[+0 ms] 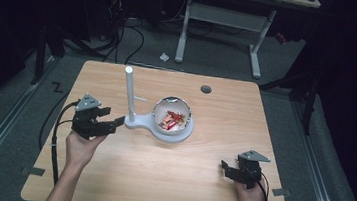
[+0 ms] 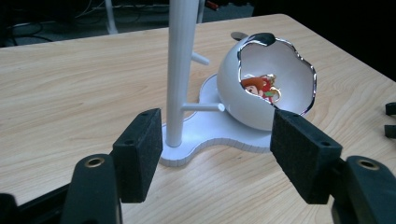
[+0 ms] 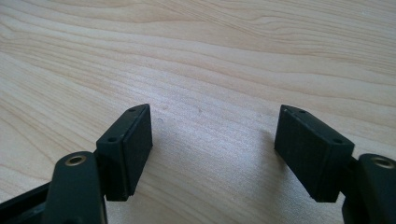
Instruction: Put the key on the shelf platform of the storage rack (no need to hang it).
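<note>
A white stand with an upright pole and short side pegs sits mid-table on a flat white base. On that base rests a white cracked-egg bowl holding red trinkets. My left gripper is open just left of the base, jaws pointing at the pole, nothing between them. Near the front right corner my right gripper is open over bare wood, well apart from the stand.
The wooden table has a round cable hole near its far edge. Behind it a white desk frame stands on grey floor with cables. The right gripper's jaw tips show at the left gripper view's right edge.
</note>
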Demonstrator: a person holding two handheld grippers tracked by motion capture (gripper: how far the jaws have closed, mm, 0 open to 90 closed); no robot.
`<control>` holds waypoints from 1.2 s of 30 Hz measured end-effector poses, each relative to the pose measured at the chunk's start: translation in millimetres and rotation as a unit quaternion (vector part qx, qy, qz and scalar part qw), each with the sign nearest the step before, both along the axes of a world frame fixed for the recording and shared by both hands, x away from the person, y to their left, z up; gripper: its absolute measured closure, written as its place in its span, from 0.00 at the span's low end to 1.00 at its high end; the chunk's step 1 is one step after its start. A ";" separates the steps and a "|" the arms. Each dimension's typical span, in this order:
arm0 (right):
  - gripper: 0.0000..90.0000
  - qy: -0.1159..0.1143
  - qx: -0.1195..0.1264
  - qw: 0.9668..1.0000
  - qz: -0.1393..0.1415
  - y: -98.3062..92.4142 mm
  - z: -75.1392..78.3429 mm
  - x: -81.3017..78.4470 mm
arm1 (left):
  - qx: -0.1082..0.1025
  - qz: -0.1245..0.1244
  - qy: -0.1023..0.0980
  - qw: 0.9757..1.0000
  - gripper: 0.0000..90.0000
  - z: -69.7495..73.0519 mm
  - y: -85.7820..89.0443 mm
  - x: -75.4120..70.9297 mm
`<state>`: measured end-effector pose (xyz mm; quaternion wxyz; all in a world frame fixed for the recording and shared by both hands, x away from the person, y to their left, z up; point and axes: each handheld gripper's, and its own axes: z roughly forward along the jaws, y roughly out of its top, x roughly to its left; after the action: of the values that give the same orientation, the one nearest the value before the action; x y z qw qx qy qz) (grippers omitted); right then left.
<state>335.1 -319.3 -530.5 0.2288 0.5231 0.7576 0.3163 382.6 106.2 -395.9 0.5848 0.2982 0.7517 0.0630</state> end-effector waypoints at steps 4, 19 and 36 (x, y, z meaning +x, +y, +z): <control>0.31 0.000 0.000 1.000 0.000 0.0 0.0 0.0 | -0.010 0.011 -0.001 1.000 0.38 1.0 7.0 -3.2; 0.31 0.000 0.000 1.000 0.000 0.1 0.0 0.0 | -0.007 0.023 -0.003 1.000 0.38 -5.7 22.9 -12.8; 0.31 0.000 0.000 1.000 0.000 0.0 0.0 0.0 | -0.010 0.030 0.002 0.999 0.37 -17.0 30.4 -22.0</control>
<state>335.1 -319.3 -530.5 0.2288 0.5230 0.7577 0.3162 360.6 136.6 -412.9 0.5838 0.2696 0.7623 0.0729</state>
